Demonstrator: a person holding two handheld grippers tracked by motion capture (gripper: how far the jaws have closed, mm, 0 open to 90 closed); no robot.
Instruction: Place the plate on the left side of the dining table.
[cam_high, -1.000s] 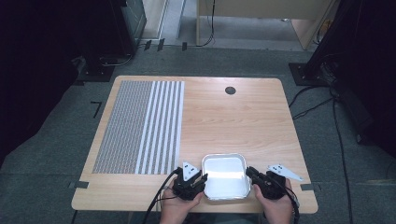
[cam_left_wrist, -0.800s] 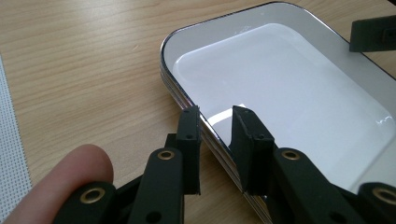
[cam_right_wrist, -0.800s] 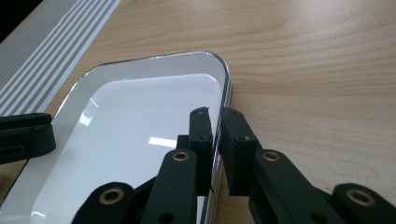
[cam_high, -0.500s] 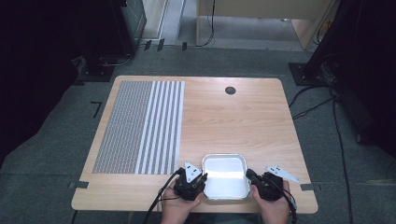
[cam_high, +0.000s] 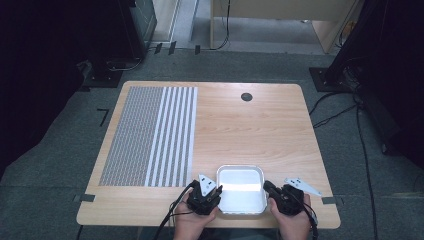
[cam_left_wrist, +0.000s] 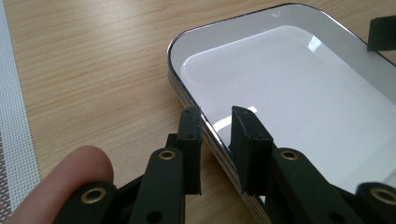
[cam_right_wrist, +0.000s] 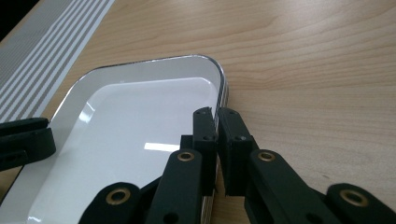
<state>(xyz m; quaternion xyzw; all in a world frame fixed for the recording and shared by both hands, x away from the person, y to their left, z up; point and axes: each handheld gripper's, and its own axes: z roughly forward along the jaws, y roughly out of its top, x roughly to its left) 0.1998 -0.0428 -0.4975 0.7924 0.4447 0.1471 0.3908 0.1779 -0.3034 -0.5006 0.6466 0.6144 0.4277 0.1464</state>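
A white rectangular tray (cam_high: 240, 192) with a thin metal rim lies near the table's front edge, between my two grippers. My left gripper (cam_high: 217, 193) is at the tray's left side. In the left gripper view its jaws (cam_left_wrist: 215, 140) straddle the tray's rim (cam_left_wrist: 187, 88) with a visible gap; they have just eased open a little. My right gripper (cam_high: 265, 188) is at the tray's right side. In the right gripper view its jaws (cam_right_wrist: 217, 135) are pinched together on the tray's rim (cam_right_wrist: 223, 88). A person's hands hold both grippers.
A grey and white striped mat (cam_high: 152, 135) covers the left part of the wooden table (cam_high: 260, 130). A round black grommet (cam_high: 246, 96) sits near the far edge. Dark cabinets and cables stand on the floor beyond the table.
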